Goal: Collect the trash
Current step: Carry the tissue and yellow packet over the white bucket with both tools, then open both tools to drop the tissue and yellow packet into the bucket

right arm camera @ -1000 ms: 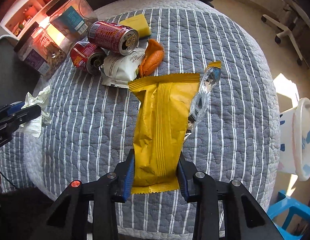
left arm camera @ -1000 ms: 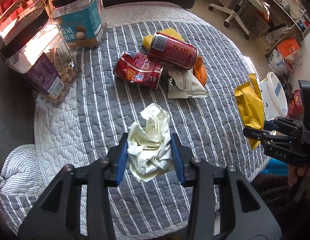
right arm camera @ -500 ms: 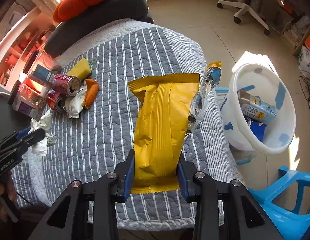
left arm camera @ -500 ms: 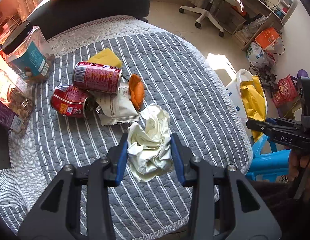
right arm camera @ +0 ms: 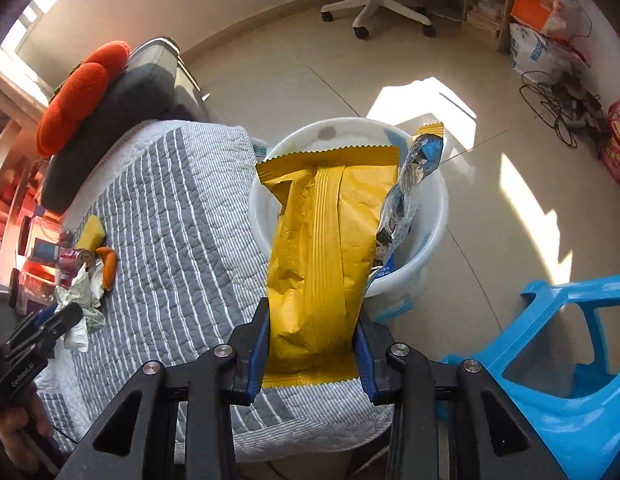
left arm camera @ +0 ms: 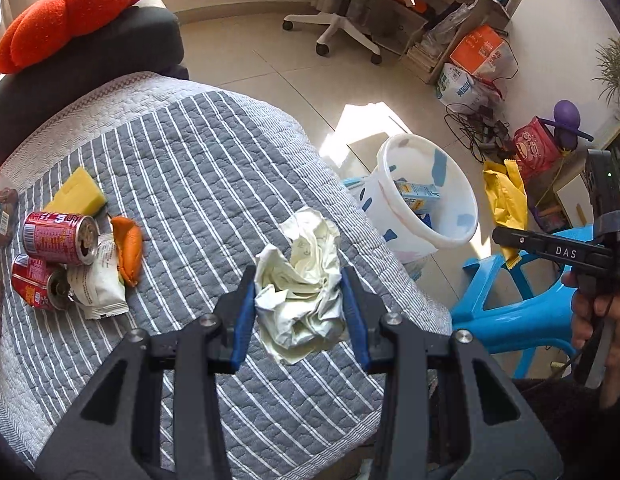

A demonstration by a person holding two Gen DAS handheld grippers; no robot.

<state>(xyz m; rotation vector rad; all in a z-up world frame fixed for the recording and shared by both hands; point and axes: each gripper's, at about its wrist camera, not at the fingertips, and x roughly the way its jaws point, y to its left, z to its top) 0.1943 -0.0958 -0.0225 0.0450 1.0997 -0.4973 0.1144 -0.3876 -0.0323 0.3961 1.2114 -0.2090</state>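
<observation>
**Both grippers loaded, heading for the bin**

L gripper (left arm camera: 298, 292): my jaws are clamped on the crumpled paper wad (left arm camera: 300, 284), blue pads pressing its two sides, so it hangs clear of the quilted table (left arm camera: 182, 168) beneath. Grip sits mid-wad, prob. because a loose ball like that would slip if pinched at an edge.

R gripper (right arm camera: 310, 344): jaws narrow, closed on the lower end of the yellow wrapper (right arm camera: 316, 248), w/ the rest standing up ahead of the pads. A crinkled foil scrap (right arm camera: 410, 196) rides along its right edge; can't tell if it's attached or just caught.

Just past the R jaws, the wrapper's top overlaps the mouth of the white bucket (right arm camera: 430, 240) on the floor beside the table. A carton (left arm camera: 416, 196) lies inside, so I read it as the trash bin. From the L jaws it's ahead & to the right, off the table edge.

Left of the L jaws, well apart: two red cans (left arm camera: 60, 236), white packet (left arm camera: 96, 288), orange peel (left arm camera: 128, 248), yellow sponge (left arm camera: 76, 196). Some of that still needs collecting, I'd judge. Blue stool (right arm camera: 558, 360) sits right of the R jaws.

Next, I'd guess: release the wrapper over the bucket, then bring the wad across.
</observation>
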